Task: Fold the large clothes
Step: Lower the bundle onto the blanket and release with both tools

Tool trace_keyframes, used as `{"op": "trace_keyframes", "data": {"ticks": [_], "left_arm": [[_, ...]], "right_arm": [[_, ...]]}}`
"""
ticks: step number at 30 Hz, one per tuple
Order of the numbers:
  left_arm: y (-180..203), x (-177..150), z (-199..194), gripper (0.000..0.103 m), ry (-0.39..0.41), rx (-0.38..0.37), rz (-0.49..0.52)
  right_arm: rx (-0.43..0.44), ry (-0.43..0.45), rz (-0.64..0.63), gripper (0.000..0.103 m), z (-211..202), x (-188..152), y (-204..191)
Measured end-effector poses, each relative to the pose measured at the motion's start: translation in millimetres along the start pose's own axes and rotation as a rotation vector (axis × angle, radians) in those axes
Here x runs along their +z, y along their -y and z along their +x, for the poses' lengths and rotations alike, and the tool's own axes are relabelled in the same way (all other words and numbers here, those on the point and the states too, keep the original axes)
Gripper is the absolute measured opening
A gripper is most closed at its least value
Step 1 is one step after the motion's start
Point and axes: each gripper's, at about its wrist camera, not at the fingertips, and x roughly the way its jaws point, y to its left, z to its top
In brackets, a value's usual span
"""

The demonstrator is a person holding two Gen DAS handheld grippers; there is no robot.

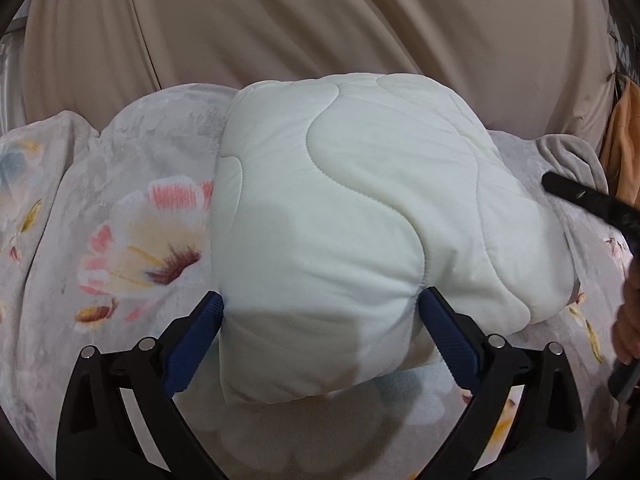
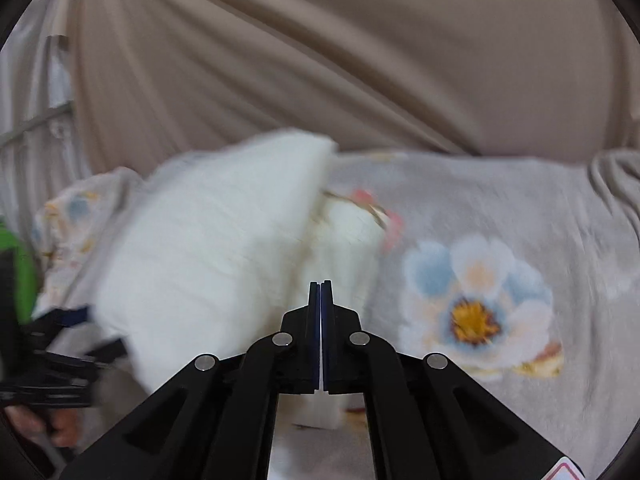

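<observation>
We see a white quilted garment [image 1: 344,216] folded into a thick bundle, lying on a grey floral blanket [image 1: 132,248] that covers what looks like a bed. Wavy stitched seams run across its top face. Behind it hangs a beige curtain [image 1: 320,20] in loose folds.

Our left gripper [image 1: 320,320] stands wide, its blue pads [image 1: 200,344] flanking the near end of the bundle on both sides. The fabric fills the gap from pad to pad and seems to touch both, but we cannot tell whether they press on it.

From the right wrist view, our right gripper [image 2: 321,292] is fully closed, pad against pad, with nothing between the jaws. It sits just in front of the garment's [image 2: 224,248] near right edge, apart from the cloth as far as the blur allows. A blue and white flower with a yellow centre [image 2: 476,304] is printed on the blanket [image 2: 520,208] to its right. The left gripper [image 2: 76,328] appears at the left edge of this view, against the bundle, with part of a hand [image 2: 60,426] below it.

In the left wrist view the right gripper [image 1: 588,196] shows as a dark bar at the right edge, beside the bundle, and an orange cloth [image 1: 624,140] hangs behind it.

We can read no brand, label or writing; a small red-edged sticker [image 2: 566,472] on the right gripper's frame is too cropped to make out.
</observation>
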Motion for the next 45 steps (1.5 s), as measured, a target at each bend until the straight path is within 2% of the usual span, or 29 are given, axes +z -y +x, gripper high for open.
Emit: {"op": "trace_keyframes", "data": {"ticks": [3, 5, 9, 12, 14, 16, 18, 21, 24, 27, 30, 31, 33, 37, 40, 41, 42, 44, 45], "left_arm": [[2, 0, 1, 0.097, -0.003, 0.018, 0.012], [2, -1, 2, 0.097, -0.004, 0.027, 0.019], [7, -2, 5, 0.098, -0.007, 0.027, 0.050], [14, -4, 13, 0.098, 0.008, 0.057, 0.075], [15, -5, 17, 0.098, 0.019, 0.083, 0.076], [10, -4, 17, 0.098, 0.011, 0.070, 0.049], [-1, 2, 8, 0.098, -0.005, 0.028, 0.004], [-16, 22, -21, 0.098, 0.088, -0.020, -0.052], [-18, 60, -28, 0.098, 0.159, 0.008, -0.054], [-15, 97, 6, 0.098, 0.118, -0.004, -0.052], [-15, 109, 61, 0.098, 0.025, 0.017, -0.072], [-17, 108, 73, 0.098, 0.014, -0.007, -0.092], [-18, 106, 81, 0.098, 0.037, 0.004, -0.110], [-8, 95, 95, 0.098, 0.077, 0.078, -0.057], [-15, 94, 81, 0.098, 0.065, 0.070, -0.070], [-19, 93, 70, 0.098, 0.064, 0.068, -0.076], [-21, 90, 57, 0.098, 0.073, 0.066, -0.076], [-23, 74, 21, 0.098, 0.109, 0.070, -0.054], [-23, 64, 4, 0.098, 0.120, 0.078, -0.036]], "right_arm": [[0.024, -0.022, -0.087, 0.000, 6, 3, -27], [-0.021, -0.070, -0.115, 0.000, 26, -5, -32], [-0.095, -0.156, -0.062, 0.000, 69, -27, -7], [-0.100, -0.155, -0.043, 0.000, 83, -38, 3], [-0.133, -0.158, -0.056, 0.000, 86, -37, -4], [-0.155, -0.167, -0.060, 0.000, 83, -31, -10], [-0.123, -0.133, -0.008, 0.000, 63, -20, -10], [-0.083, -0.056, -0.006, 0.000, 36, 11, -17], [-0.082, -0.056, -0.021, 0.000, 49, 44, -19], [-0.075, -0.104, 0.036, 0.000, 94, 67, -7], [-0.067, -0.167, 0.109, 0.000, 137, 62, 10], [-0.062, -0.170, 0.117, 0.000, 148, 54, 16], [-0.037, -0.159, 0.133, 0.000, 156, 41, 22], [0.022, -0.166, 0.200, 0.000, 164, 33, 34], [-0.017, -0.159, 0.202, 0.000, 141, 38, 32], [-0.025, -0.143, 0.196, 0.001, 125, 39, 30], [-0.015, -0.124, 0.183, 0.006, 103, 39, 29], [-0.019, -0.098, 0.150, 0.007, 62, 33, 26], [-0.024, -0.091, 0.124, 0.012, 37, 25, 24]]}}
